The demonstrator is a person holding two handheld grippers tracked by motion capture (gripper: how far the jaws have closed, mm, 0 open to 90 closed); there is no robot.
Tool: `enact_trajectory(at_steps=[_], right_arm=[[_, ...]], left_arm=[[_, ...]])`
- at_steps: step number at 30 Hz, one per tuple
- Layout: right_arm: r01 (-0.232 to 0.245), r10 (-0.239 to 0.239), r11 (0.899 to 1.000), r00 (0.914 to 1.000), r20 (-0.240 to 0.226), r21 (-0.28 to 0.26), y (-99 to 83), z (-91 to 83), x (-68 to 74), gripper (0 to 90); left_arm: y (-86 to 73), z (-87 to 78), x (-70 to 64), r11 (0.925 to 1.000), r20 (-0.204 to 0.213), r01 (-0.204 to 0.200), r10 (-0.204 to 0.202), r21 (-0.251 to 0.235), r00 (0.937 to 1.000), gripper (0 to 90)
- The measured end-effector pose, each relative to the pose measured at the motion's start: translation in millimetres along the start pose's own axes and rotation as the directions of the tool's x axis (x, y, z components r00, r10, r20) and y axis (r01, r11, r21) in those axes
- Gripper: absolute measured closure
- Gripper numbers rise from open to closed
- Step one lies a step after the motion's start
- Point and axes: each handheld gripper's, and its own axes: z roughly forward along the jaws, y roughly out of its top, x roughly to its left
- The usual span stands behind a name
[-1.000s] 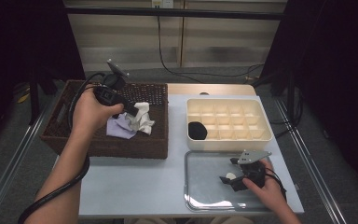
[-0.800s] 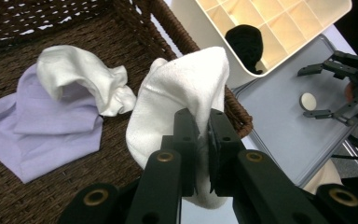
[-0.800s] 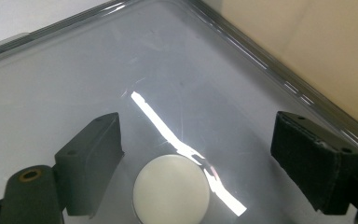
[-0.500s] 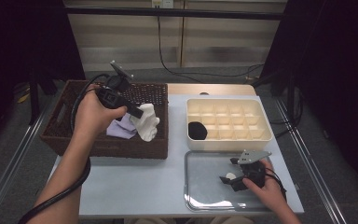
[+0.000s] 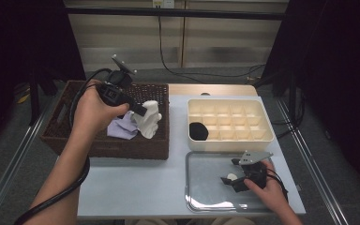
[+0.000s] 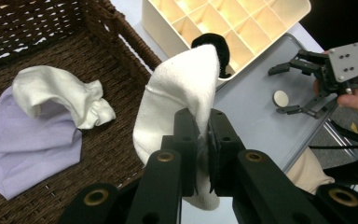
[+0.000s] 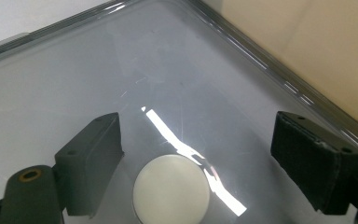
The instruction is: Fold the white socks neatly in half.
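We see the left hand-held gripper [image 6: 204, 140] pinching a white sock [image 6: 182, 93], its toe hiding behind the jaws; the right hand-held gripper [image 7: 196, 154] sits spread around a disc [image 7: 171, 188] cut off at the frame's edge.

A soft, matt white cloth [image 6: 182, 98] is pinched between the black, matt jaws of the left gripper [image 6: 204, 140], above a rough woven wicker basket [image 5: 65, 136] lined with lilac fabric [image 6: 32, 149]. The cream divider box [image 5: 229, 123] looks like smooth plastic. The right gripper [image 7: 196, 154] straddles a pale, smooth disc [image 7: 171, 190] on a glossy, reflective metal tray [image 7: 177, 60].
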Motion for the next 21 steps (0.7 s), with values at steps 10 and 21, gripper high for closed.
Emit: enact_trajectory(at_steps=[10, 21], right_arm=[[0.0, 0.0, 1.0, 1.0, 0.001, 0.001, 0.0, -0.1, 0.1, 16.1], [-0.001, 0.001, 1.0, 1.0, 0.002, 0.002, 0.1, -0.1, 0.3, 16.1]], left_arm=[[3.3, -5.3, -17.1, 0.999, 0.024, -0.044, 0.044, -0.003, 0.9987, 83.7], [-3.0, -1.4, -27.5, 0.9978, 0.041, -0.066, 0.066, 0.002, 0.997, 82.6]])
